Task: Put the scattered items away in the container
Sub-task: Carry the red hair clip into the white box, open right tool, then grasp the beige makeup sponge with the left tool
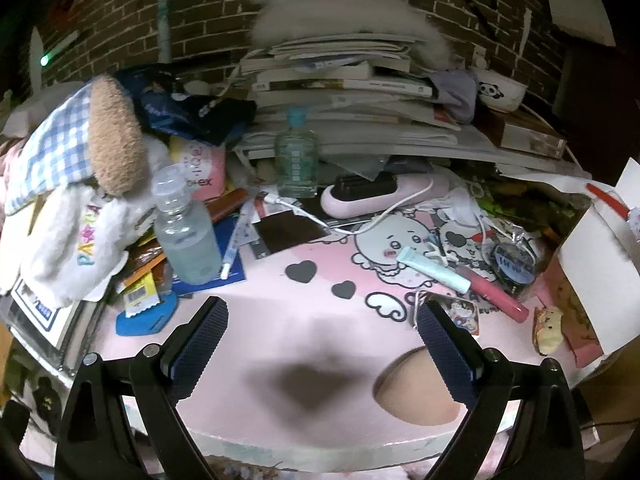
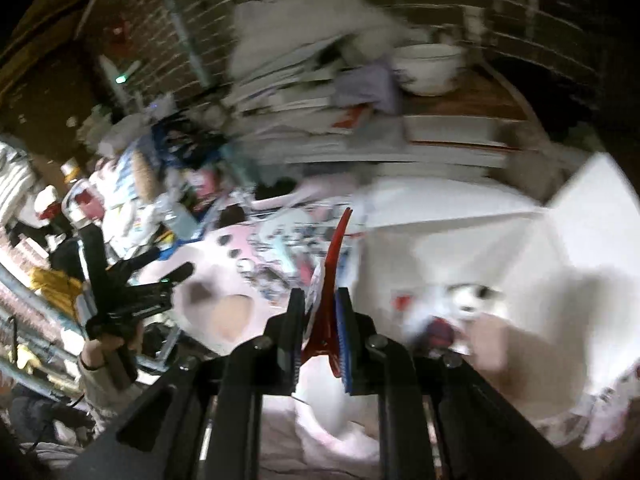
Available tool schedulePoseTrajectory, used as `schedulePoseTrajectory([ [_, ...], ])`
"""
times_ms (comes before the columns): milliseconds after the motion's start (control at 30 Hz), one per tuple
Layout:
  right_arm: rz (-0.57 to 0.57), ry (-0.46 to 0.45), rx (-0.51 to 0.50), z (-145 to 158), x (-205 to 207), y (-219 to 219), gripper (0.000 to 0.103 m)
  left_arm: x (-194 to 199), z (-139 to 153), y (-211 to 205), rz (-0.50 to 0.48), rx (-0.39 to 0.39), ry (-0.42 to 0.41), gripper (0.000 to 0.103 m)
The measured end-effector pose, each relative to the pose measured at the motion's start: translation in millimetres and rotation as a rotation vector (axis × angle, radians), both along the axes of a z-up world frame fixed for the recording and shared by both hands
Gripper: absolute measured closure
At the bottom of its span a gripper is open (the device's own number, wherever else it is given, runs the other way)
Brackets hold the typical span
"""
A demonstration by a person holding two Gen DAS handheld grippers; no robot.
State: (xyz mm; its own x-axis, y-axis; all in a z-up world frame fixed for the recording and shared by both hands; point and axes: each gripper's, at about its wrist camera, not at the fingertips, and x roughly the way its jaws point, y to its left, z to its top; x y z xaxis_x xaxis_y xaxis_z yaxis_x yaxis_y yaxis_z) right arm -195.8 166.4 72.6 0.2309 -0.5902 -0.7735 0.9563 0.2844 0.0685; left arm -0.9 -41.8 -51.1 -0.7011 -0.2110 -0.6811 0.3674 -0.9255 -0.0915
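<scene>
1. Up close, the left gripper [image 1: 320,332] has its two dark blue pads wide apart. Nothing is between them, and they hang over a bare part of the pink desk mat [image 1: 280,320].
2. Just as close in the other view, the right gripper [image 2: 320,312] is squeezed tight on a red clip [image 2: 334,264] with a bit of white card in it. The clip's thin red tip sticks up past the fingers. This view is blurry.
3. Right behind the clip is the white box [image 2: 520,248], the container – open, with a small blurry white and red thing lying inside.
4. A hand [image 2: 108,344] at the left of that view holds the other black gripper [image 2: 168,276] over the mat.
5. A little farther out on the mat lie a pale blue tube [image 1: 432,270] and a pink tube [image 1: 496,296], touching each other, next to a small picture card [image 1: 460,310].
6. On the left stands a clear bottle [image 1: 184,232] with a round cap. Beside it, a white fluffy toy [image 1: 76,240] has the letters "PA" sewn on it – the rest is hard to read.
7. Behind the bottle is a pink pack [image 1: 204,168] with "otex" on it, the start hidden.
8. Farther back stand a green glass bottle [image 1: 296,160] and a pink charger [image 1: 380,194] with a white cable.
9. Farthest off is a tall stack of books [image 1: 340,92], a bowl [image 1: 500,90] with a panda on it, and a brick wall [image 1: 200,12].
</scene>
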Motion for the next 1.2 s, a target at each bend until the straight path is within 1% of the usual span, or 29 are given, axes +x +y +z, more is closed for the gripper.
schedulePoseTrajectory([
  [67,-0.037,0.025,0.012,4,-15,-1,0.090,-3,0,2,-0.007,0.001,-0.001,0.008],
  [133,-0.068,0.041,0.044,2,-29,-5,0.090,-4,0,4,-0.015,0.003,0.001,0.008],
  [333,-0.132,0.089,0.169,-22,-56,-23,0.091,-7,-1,8,-0.024,0.002,-0.002,0.008],
  [500,-0.151,0.147,0.236,-41,-63,-39,0.091,-8,-3,8,-0.021,0.009,-0.008,0.008],
  [667,-0.157,0.180,0.283,-53,-62,-47,0.090,-7,-8,9,-0.031,0.008,-0.022,0.008],
  [733,-0.158,0.196,0.274,-52,-63,-47,0.086,-6,-9,10,-0.040,0.011,-0.023,0.008],
  [767,-0.163,0.197,0.260,-50,-64,-47,0.074,-6,-10,11,-0.044,0.013,-0.024,0.008],
  [800,-0.167,0.199,0.244,-47,-65,-46,0.052,-6,-11,11,-0.045,0.015,-0.025,0.008],
  [833,-0.174,0.209,0.213,-43,-65,-44,0.042,-5,-12,12,-0.048,0.016,-0.026,0.008],
  [867,-0.183,0.222,0.173,-38,-64,-41,0.035,-5,-13,13,-0.053,0.020,-0.026,0.008],
  [967,-0.182,0.229,0.056,-18,-59,-31,0.035,-3,-18,16,-0.074,0.034,-0.026,0.008],
  [1033,-0.164,0.205,-0.035,-4,-49,-20,0.028,-2,-22,21,-0.097,0.045,-0.023,0.008],
  [1067,-0.142,0.196,-0.083,2,-42,-15,0.021,-1,-24,23,-0.108,0.049,-0.020,0.008],
  [1100,-0.120,0.188,-0.126,5,-34,-11,0.019,-1,-26,26,-0.120,0.052,-0.020,0.008],
  [1167,-0.062,0.178,-0.213,9,-12,-4,0.019,-3,-31,32,-0.137,0.047,-0.032,0.008],
  [1200,-0.033,0.170,-0.241,9,-2,-3,0.019,-4,-34,36,-0.143,0.041,-0.043,0.008],
])
